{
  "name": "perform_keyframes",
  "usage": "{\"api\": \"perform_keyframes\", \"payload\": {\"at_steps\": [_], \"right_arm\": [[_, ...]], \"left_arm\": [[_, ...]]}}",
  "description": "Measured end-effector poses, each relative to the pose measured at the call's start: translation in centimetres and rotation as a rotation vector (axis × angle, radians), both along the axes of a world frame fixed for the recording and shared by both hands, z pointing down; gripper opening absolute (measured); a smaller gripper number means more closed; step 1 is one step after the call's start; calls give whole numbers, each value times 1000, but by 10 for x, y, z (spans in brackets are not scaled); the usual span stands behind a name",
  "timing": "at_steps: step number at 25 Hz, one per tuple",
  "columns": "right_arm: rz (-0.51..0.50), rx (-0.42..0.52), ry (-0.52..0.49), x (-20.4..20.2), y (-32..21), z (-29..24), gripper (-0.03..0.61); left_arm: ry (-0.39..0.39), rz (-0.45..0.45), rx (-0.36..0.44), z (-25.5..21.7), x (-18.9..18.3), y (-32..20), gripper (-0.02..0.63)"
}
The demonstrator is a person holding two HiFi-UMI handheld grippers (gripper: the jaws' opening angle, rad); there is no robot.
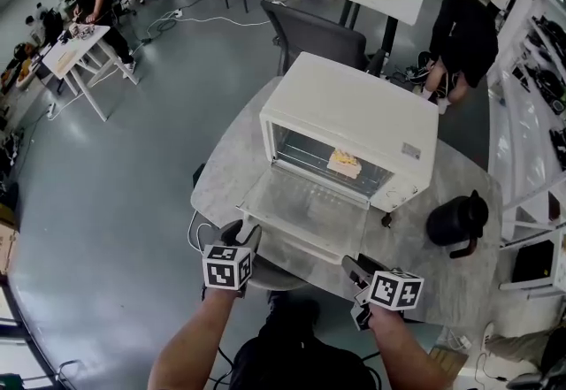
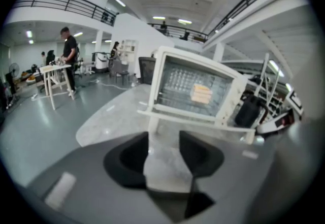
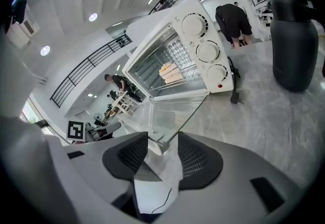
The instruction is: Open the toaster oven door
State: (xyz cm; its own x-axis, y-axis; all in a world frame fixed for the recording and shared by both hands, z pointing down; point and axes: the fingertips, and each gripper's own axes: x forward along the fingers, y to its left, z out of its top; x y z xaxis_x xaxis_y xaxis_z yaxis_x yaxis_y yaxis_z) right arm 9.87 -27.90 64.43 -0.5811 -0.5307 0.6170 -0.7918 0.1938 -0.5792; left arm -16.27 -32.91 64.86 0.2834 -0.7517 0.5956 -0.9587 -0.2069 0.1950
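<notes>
Toaster oven door (image 1: 305, 211) down flat, glass pane; L gripper (image 2: 163, 134) & R gripper (image 3: 163, 134) both released, empty.

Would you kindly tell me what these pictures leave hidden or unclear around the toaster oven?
Food inside the toaster oven: too small in the head view, blurred in the left gripper view.
Knob markings: too small in the right gripper view.
Small dark object beside the oven: too small to identify.

White toaster oven (image 1: 354, 118) on table, glass door (image 1: 305, 210) fully down.
</notes>
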Motion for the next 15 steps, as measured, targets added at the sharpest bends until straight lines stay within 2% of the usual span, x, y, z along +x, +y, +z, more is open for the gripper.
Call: {"api": "perform_keyframes", "payload": {"at_steps": [4,15], "right_arm": [[-20,-27,18,-1,7,15,179],[-38,-96,53,-8,17,64,172]], "left_arm": [[35,-19,36,-12,2,13,193],[52,7,28,-4,24,27,181]]}}
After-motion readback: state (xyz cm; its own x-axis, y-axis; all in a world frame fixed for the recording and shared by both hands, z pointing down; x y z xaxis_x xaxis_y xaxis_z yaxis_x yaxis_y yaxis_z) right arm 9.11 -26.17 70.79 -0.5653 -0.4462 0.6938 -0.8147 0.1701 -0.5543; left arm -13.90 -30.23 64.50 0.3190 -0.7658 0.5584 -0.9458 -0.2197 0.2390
